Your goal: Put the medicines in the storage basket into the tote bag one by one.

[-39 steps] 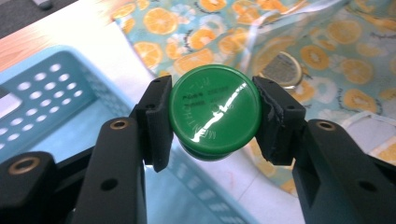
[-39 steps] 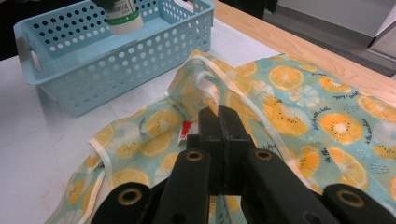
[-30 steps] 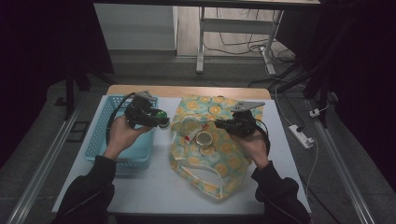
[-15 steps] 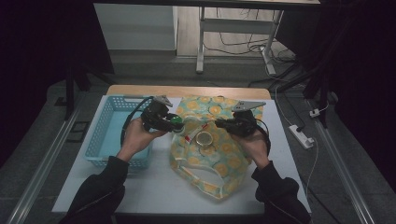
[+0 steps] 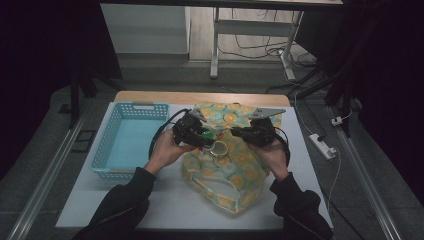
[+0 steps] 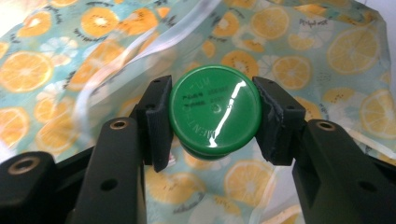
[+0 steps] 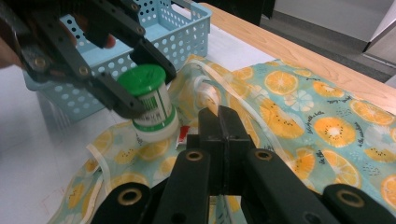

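A white bottle with a green lid (image 6: 215, 114) is clamped at the lid between the pads of my left gripper (image 6: 212, 116). That left gripper (image 5: 202, 136) holds the bottle (image 5: 206, 135) just above the mouth of a bag printed with orange slices (image 5: 235, 170). In the right gripper view the bottle (image 7: 149, 105) hangs upright over the bag (image 7: 317, 126). My right gripper (image 7: 219, 119) is shut, its jaws pinching the bag's fabric at the opening. Seen from the high view, the right gripper (image 5: 237, 133) sits at the mouth's right side.
A light blue perforated basket (image 5: 127, 137) stands on the white table to the left of the bag. A round ring-shaped object (image 5: 218, 148) lies at the bag's mouth. A small red item (image 7: 183, 135) shows beside the bottle. A power strip (image 5: 322, 145) lies off the table's right edge.
My left gripper has carried the bottle to the right, from over the basket to the bag's mouth. The right gripper has stayed where it was.
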